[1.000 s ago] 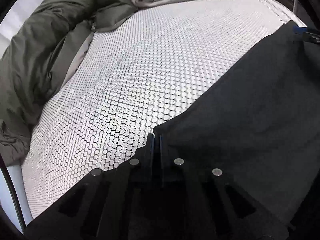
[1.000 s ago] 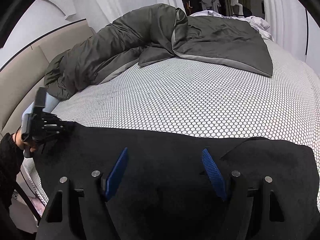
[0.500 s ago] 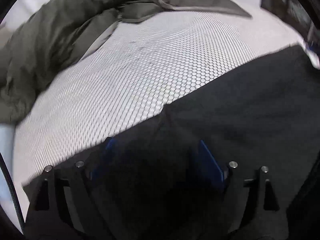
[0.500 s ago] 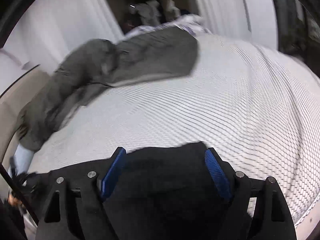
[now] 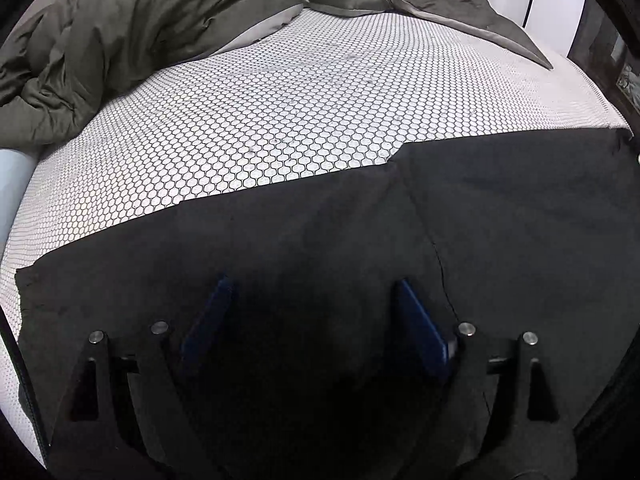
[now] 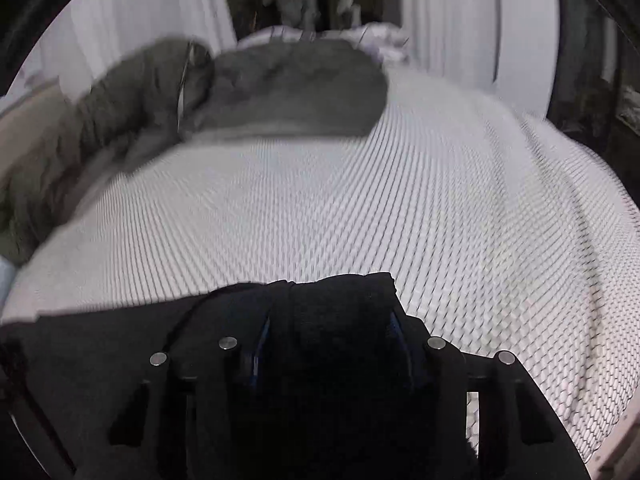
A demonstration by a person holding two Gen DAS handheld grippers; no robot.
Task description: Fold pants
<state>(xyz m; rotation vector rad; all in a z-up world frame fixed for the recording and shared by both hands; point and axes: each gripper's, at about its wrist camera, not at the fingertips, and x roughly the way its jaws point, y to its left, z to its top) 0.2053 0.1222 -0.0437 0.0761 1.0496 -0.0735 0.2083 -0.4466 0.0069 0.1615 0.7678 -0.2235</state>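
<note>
Black pants [image 5: 500, 216] lie spread flat across the near part of a bed with a white honeycomb-patterned sheet [image 5: 300, 120]. My left gripper [image 5: 316, 300] is open above the pants, its blue pads apart with nothing between them. In the right wrist view, which is motion-blurred, my right gripper [image 6: 330, 332] has its fingers around a bunched end of the pants [image 6: 340, 300] at the garment's right end; whether it is fully clamped is not clear.
A dark olive duvet [image 5: 132, 28] is heaped along the far and left side of the bed; it also shows in the right wrist view [image 6: 256, 88]. White curtains [image 6: 472, 20] hang behind the bed. The bed's right edge [image 6: 616, 432] is close to my right gripper.
My left gripper let go of the pants edge and opened. My right gripper swung to the right end of the pants and its fingers narrowed around the bunched fabric.
</note>
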